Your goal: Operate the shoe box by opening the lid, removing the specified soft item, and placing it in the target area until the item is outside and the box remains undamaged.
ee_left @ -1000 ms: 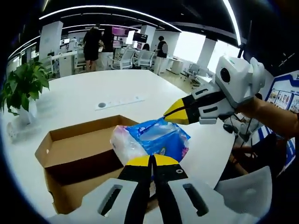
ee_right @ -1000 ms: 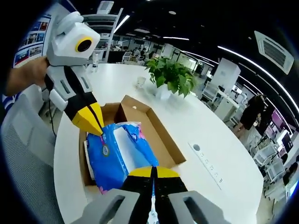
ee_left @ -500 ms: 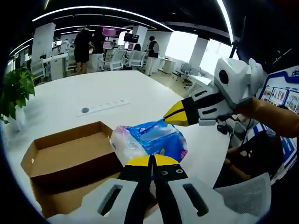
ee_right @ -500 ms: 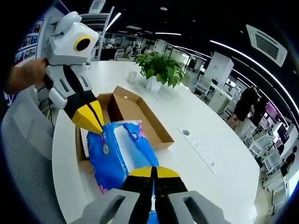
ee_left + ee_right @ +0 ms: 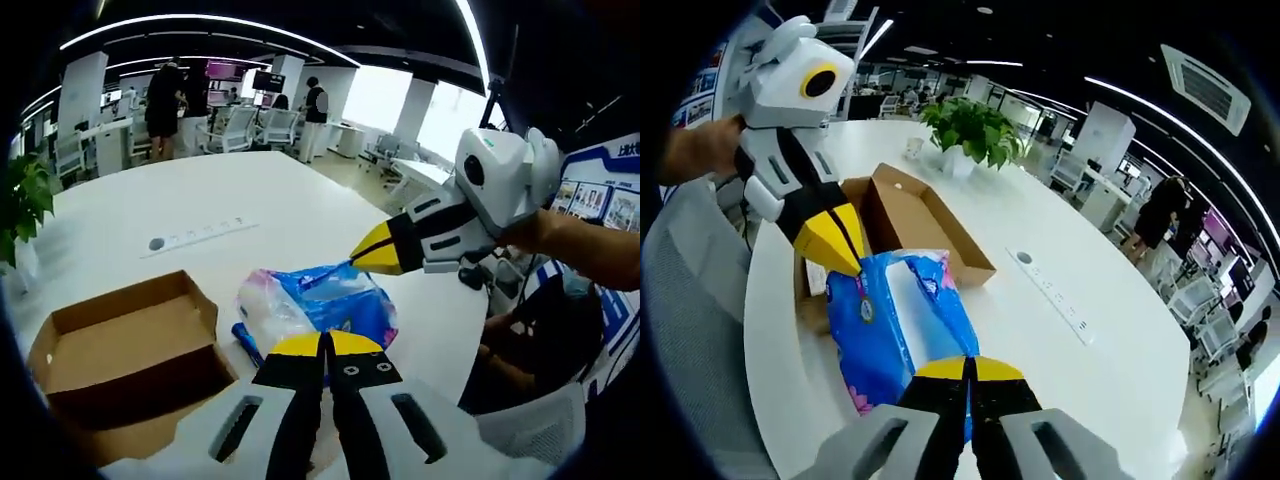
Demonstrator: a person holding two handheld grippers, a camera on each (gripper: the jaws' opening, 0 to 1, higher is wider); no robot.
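Observation:
A soft blue and white tissue pack (image 5: pixel 318 307) (image 5: pixel 902 325) hangs between both grippers, above the white table and to the side of the box. My left gripper (image 5: pixel 327 345) is shut on its near end and comes into the right gripper view as the left gripper (image 5: pixel 838 255), pinching the far end. My right gripper (image 5: pixel 968 367) is shut on the other end; it enters the left gripper view as the right gripper (image 5: pixel 362 256). The open brown cardboard shoe box (image 5: pixel 120 345) (image 5: pixel 902 219) sits on the table with its inside bare.
The white table (image 5: pixel 260 200) (image 5: pixel 1060 360) carries a power strip (image 5: pixel 195 235) (image 5: pixel 1050 296) and a potted plant (image 5: pixel 973 135) (image 5: pixel 22 205). A grey chair back (image 5: pixel 695 330) stands at the table's edge. People and office chairs are far behind.
Both grippers have carried the tissue pack out of the box and sideways; it now hangs over the table beside the box instead of over its opening.

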